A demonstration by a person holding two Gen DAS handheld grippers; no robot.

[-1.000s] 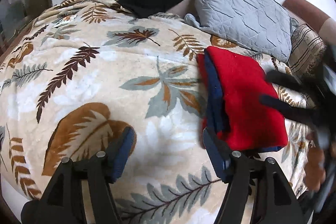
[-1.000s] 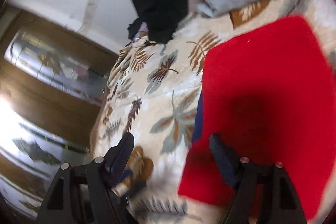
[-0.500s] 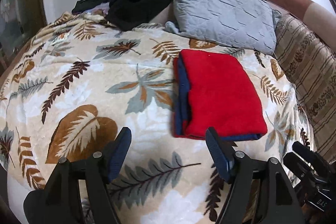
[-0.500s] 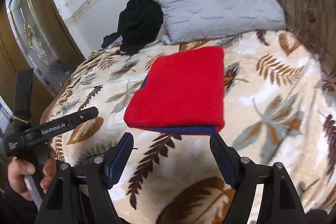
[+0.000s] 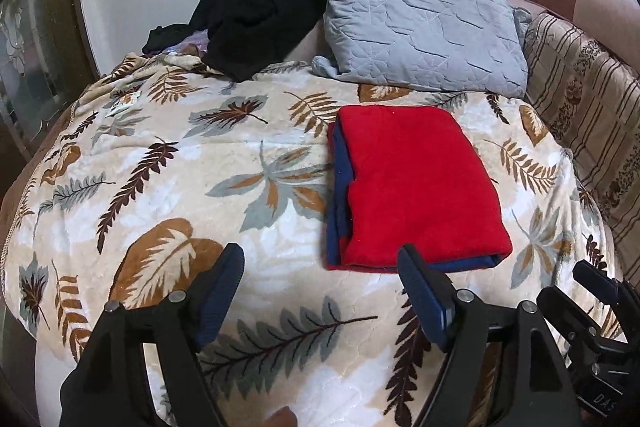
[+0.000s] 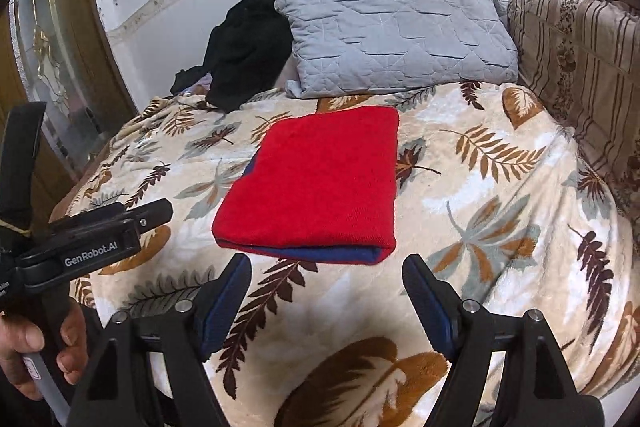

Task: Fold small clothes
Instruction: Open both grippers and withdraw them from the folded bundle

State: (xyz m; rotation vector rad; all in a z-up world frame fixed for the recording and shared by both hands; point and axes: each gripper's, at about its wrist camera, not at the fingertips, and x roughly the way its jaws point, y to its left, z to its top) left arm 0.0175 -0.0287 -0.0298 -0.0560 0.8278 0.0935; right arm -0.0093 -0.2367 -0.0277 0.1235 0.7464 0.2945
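A folded red garment (image 5: 416, 187) with a blue inner layer lies flat on the leaf-patterned blanket (image 5: 168, 187), in front of the grey pillow. In the right wrist view the same red garment (image 6: 316, 183) sits mid-bed. My left gripper (image 5: 320, 269) hovers just short of the garment's near edge, its jaws opening with nothing between them. My right gripper (image 6: 326, 277) also hangs in front of the near edge, jaws opening and empty. The left gripper's body (image 6: 80, 247) and the hand holding it show at the left of the right wrist view.
A grey quilted pillow (image 5: 420, 27) and a heap of black clothing (image 5: 256, 11) lie at the head of the bed against the white wall. A striped cushion (image 5: 588, 115) lines the right side. A wooden door with glass (image 6: 52, 75) stands left.
Both grippers have pulled back from the red garment, which now lies free and folded. The right gripper swung away from directly over it to face it from the bed's near side.
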